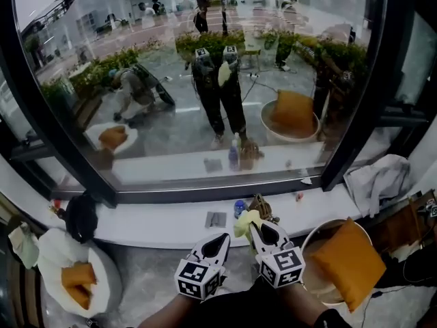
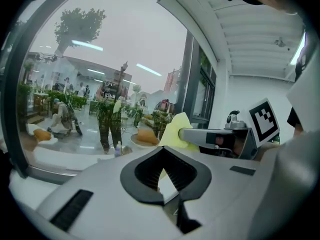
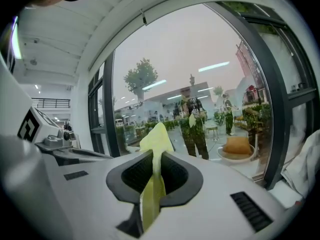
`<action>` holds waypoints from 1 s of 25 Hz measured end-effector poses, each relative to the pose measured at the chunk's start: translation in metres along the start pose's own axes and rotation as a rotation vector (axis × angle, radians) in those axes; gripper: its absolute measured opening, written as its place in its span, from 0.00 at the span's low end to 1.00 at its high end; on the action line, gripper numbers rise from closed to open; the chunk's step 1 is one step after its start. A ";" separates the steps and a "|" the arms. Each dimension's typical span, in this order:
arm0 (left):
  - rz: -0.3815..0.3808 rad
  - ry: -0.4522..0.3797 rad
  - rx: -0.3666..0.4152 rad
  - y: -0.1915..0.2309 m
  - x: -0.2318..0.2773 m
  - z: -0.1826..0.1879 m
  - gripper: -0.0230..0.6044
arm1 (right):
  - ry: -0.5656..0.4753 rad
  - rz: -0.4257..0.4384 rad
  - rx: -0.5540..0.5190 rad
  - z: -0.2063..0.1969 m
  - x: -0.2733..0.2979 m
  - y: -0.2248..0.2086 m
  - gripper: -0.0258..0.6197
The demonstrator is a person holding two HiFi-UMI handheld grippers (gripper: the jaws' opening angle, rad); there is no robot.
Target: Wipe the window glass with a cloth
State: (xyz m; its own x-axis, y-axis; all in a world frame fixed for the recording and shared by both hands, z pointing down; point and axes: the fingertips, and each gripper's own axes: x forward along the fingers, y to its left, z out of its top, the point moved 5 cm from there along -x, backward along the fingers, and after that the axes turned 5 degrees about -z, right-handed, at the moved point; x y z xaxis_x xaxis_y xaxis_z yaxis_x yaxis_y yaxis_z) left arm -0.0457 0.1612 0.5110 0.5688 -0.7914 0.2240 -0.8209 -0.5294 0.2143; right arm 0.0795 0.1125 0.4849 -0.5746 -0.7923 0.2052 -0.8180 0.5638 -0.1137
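No brand, label or legible writing is found; only black-and-white square markers are seen on the cubes of both grippers.

Containers: a round tub [image 1: 315,241] at lower right is occupied by an orange cushion [image 1: 345,264]. A white round seat [image 1: 54,251] at lower left holds a second orange cushion [image 1: 77,282]. A small bottle [image 1: 239,208] with a blue top stands on the white sill [image 1: 157,223]; its contents cannot be determined. A small grey square item [image 1: 216,219] and a brown object [image 1: 263,207] are noted on the same sill, the latter unidentifiable.

Grippers: the right gripper [image 3: 153,158] is closed on the yellow cloth [image 3: 157,136], which is pinched between the jaws and projects beyond their tips. The left gripper [image 2: 164,157] is observed with jaws drawn together to a narrow slit and nothing held.

Task item: the cloth is held above the sill, in front of the window glass [image 1: 205,80]; contact with the pane is not shown in any view.

Obscured: the glass is heavily covered by reflections of the person and both grippers, and what lies beyond it is difficult to separate from them. A heap of white fabric [image 1: 377,180] at right is partly cut off by the black frame [image 1: 358,101]. A black object [image 1: 81,216] at left cannot be identified.
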 end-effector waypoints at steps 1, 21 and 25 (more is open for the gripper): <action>0.003 -0.006 0.008 -0.001 -0.001 0.002 0.05 | -0.003 0.002 -0.007 0.001 -0.002 0.002 0.12; 0.041 -0.026 0.022 -0.001 -0.011 -0.001 0.05 | -0.029 0.018 -0.021 0.004 -0.004 0.009 0.12; 0.033 -0.028 0.022 0.000 -0.012 -0.001 0.05 | -0.029 0.010 -0.024 0.004 -0.005 0.010 0.12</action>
State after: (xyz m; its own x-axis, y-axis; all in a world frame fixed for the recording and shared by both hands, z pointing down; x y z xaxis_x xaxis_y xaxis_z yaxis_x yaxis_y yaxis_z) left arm -0.0524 0.1712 0.5089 0.5403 -0.8164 0.2039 -0.8401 -0.5096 0.1858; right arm 0.0738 0.1213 0.4792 -0.5833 -0.7930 0.1757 -0.8118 0.5767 -0.0917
